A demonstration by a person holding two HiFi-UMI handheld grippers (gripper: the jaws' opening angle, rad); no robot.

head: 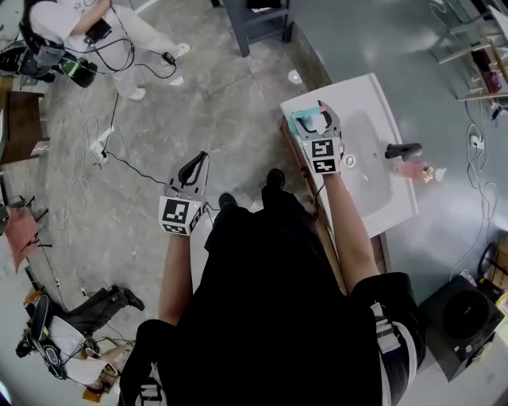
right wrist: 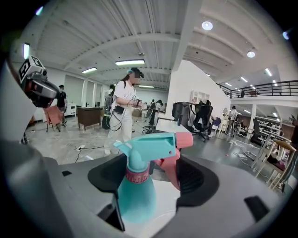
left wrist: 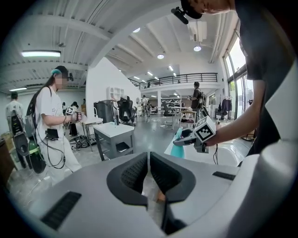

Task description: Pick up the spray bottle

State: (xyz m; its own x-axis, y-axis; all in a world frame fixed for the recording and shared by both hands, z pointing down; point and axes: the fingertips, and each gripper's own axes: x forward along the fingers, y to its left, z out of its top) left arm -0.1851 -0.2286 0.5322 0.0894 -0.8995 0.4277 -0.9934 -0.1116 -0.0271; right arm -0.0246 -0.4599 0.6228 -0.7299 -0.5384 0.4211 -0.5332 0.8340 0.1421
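Note:
The spray bottle [right wrist: 136,194] is teal with a pink collar and a pink trigger, and it stands upright between the jaws of my right gripper [right wrist: 153,173], which is shut on it. In the head view the spray bottle [head: 305,122] and the right gripper [head: 316,119] are over the near left corner of the white sink counter [head: 373,99]. My left gripper [head: 193,169] hangs over the concrete floor to the left, its jaws shut with nothing in them. From the left gripper [left wrist: 148,160] I see the held spray bottle [left wrist: 178,145] at the right.
A black faucet [head: 403,150] and a pink soap bottle [head: 413,170] stand at the sink's right side. Cables [head: 119,162] trail across the floor. A person [head: 119,32] stands at top left, a grey table [head: 258,20] at top, a black box [head: 464,321] at lower right.

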